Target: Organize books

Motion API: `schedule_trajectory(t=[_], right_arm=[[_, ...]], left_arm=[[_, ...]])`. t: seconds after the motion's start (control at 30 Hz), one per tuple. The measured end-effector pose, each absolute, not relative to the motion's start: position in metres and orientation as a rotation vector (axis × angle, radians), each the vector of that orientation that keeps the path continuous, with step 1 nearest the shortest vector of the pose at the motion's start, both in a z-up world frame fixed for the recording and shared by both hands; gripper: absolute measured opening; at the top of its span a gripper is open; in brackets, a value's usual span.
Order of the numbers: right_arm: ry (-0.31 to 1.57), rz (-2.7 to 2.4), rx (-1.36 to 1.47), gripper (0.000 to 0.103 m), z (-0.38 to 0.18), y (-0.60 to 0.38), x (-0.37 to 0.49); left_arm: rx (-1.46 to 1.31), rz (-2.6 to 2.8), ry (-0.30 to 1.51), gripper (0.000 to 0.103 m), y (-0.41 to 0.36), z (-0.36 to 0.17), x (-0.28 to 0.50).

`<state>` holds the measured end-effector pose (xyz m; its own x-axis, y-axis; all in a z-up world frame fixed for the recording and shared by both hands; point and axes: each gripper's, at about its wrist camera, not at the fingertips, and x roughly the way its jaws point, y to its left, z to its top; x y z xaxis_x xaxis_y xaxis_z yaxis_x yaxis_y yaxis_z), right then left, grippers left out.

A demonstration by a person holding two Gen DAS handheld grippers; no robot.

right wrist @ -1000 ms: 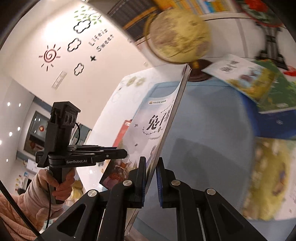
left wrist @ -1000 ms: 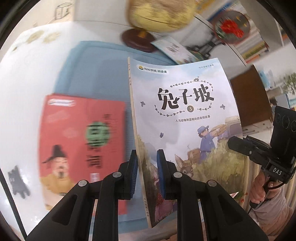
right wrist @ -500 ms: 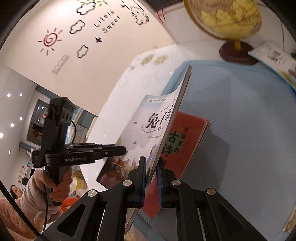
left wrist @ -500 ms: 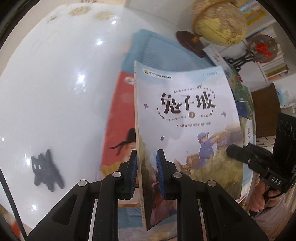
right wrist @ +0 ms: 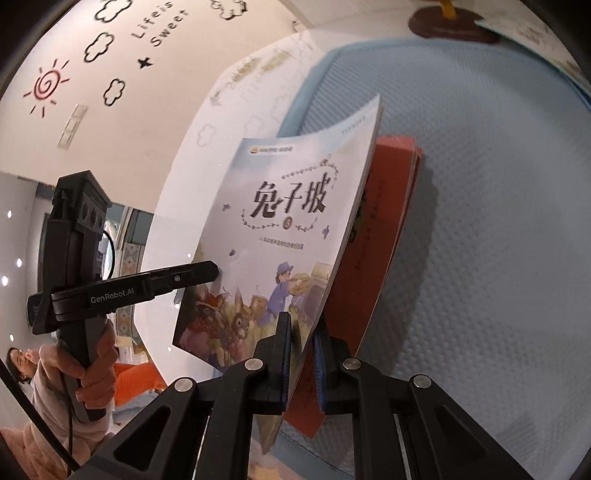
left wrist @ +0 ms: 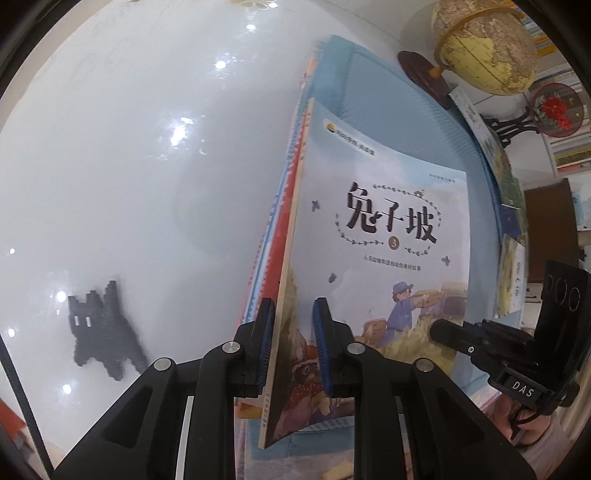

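A pale blue picture book [left wrist: 388, 229] [right wrist: 280, 221] with a rabbit-and-postman cover is held between both grippers, tilted just above a red book [right wrist: 384, 221] [left wrist: 291, 184] that lies on the light blue mat [right wrist: 480, 184]. My left gripper [left wrist: 293, 350] [right wrist: 212, 267] has the book's spine corner between its pads, and its jaws are opening. On the cover's other bottom corner, my right gripper [right wrist: 301, 354] [left wrist: 439, 330] is shut. The blue book hides most of the red one.
A globe [left wrist: 487, 48] on a dark wooden base [right wrist: 447, 26] stands at the mat's far edge. More books [left wrist: 509, 184] lie along the mat's right side. A glossy white table [left wrist: 147, 147] with a black cat-shaped mark [left wrist: 99, 332] spreads to the left.
Both grippers carried the blue book down and across until it came over the red book, which now shows only at its edges. Both views tipped further downward.
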<state>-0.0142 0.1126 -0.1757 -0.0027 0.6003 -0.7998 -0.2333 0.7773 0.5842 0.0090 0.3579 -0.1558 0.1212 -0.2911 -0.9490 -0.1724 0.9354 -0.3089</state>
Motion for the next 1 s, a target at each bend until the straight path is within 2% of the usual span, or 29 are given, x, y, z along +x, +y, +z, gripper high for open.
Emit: schedule_trajectory(t=[0.17,0.23,0.33,0.6,1.0], right_arm=[[1.47,0.625,0.329,0.019,-0.181,0.106,-0.01],[1.503,0.61,0.331,0.037,-0.184,0.105,-0.008],[1.472,0.612,0.344,0.051,-0.176,0.097,-0.009],[1.415,0.542,0.386,0.053,-0.159,0.034,-0.008],[1.37,0.294,0.579,0.053,-0.163,-0.138,-0.032]], left_arm=[[-0.252,-0.016,1.473,0.02,0.346,-0.149,0.012],[-0.212,0.01,1.481,0.02,0.34,-0.146,0.013],[-0.213,-0.003,1.478,0.02,0.329,-0.14,0.014],[-0.18,-0.055,1.469,0.02,0.283,-0.132,0.021],[-0.076,-0.244,1.519,0.02,0.131,-0.148,0.051]])
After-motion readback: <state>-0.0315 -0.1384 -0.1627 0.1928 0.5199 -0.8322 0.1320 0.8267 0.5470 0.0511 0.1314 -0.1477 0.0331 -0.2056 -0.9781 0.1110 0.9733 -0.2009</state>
